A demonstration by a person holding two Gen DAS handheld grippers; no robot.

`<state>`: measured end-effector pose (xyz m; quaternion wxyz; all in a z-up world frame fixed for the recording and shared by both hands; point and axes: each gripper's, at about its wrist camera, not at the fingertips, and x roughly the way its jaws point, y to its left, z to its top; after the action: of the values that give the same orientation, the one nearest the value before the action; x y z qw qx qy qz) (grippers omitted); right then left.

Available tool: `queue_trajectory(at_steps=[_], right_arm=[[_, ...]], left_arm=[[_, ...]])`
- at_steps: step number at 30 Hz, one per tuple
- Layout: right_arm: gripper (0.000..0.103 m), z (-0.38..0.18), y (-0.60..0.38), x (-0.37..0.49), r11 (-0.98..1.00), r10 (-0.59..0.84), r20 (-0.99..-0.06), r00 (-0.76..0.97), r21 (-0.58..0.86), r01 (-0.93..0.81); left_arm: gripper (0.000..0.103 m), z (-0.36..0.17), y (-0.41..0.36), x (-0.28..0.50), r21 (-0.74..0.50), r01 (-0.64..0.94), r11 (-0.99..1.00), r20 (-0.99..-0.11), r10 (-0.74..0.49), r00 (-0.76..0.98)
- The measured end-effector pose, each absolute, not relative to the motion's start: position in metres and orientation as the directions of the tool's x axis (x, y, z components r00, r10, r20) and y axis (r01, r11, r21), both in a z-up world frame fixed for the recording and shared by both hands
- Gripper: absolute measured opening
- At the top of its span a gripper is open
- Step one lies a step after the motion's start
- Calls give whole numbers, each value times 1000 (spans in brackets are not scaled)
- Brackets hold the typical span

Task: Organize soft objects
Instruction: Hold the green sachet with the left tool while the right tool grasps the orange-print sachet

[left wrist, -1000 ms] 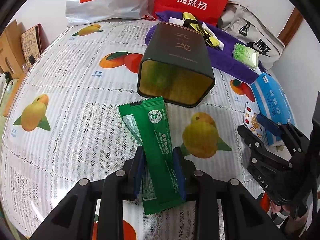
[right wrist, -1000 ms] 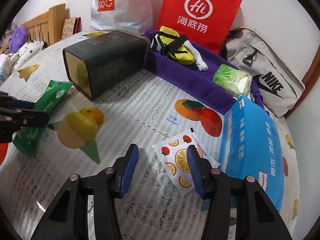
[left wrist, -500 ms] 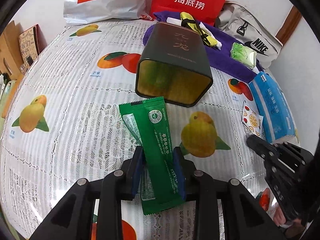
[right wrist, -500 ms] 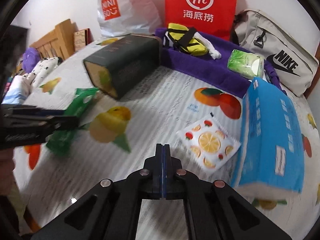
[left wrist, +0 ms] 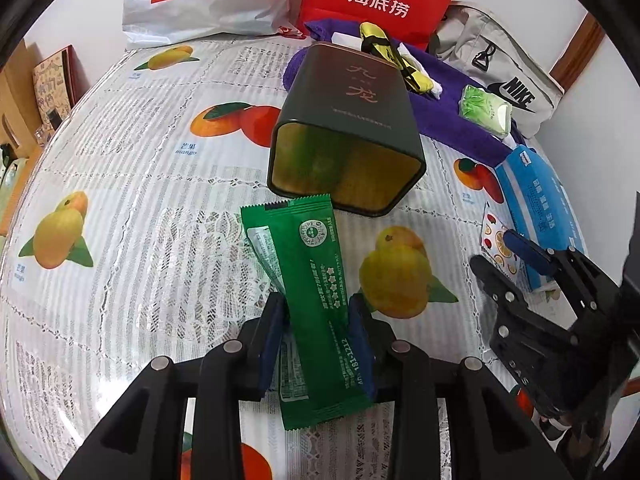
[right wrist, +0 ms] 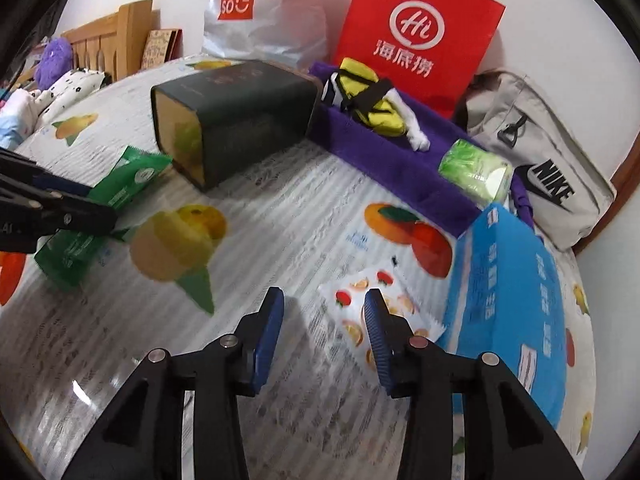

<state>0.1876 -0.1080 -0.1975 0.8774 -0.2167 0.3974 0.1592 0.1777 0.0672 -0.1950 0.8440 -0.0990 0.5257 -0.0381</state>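
The left gripper (left wrist: 318,320) clamps the green packet (left wrist: 316,292); the right gripper (right wrist: 324,316), jaws just reopened and empty, hovers beside the fruit-print sachet (right wrist: 376,300).

The right hand-held gripper (right wrist: 323,318) hangs over the fruit-print desk (right wrist: 280,216); its jaws have just been opening and nothing is between them. Its right finger (right wrist: 378,332) covers part of a white fruit-print sachet (right wrist: 360,292), just beside a blue tissue pack (right wrist: 504,292). At far left, the left hand-held gripper (right wrist: 80,204) pinches a green packet (right wrist: 120,184) in front of the dark tin (right wrist: 236,116) lying on its side.
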Motion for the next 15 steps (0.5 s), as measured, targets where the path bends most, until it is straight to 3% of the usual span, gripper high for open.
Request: queue_trajectory(at_steps=[5, 9, 10, 12, 15], right_arm=[[40, -199, -107, 198, 869, 85, -771, 631, -252, -426], [15, -199, -113, 202, 884, 166, -796, 583, -142, -446], [5, -199, -113, 202, 886, 175, -798, 577, -128, -446], [0, -200, -111, 203, 889, 153, -798, 583, -146, -433], [0, -200, -114, 207, 903, 160, -803, 574, -116, -415]], left_arm=[[33, -195, 66, 180, -212, -30, 977, -880, -177, 442], [34, -195, 68, 180, -222, -23, 975, -876, -189, 444], [34, -195, 69, 180, -227, -22, 974, -875, -193, 445], [34, -195, 69, 180, -230, -19, 973, -872, -198, 447], [34, -195, 69, 179, -229, -18, 973, -872, -197, 448]])
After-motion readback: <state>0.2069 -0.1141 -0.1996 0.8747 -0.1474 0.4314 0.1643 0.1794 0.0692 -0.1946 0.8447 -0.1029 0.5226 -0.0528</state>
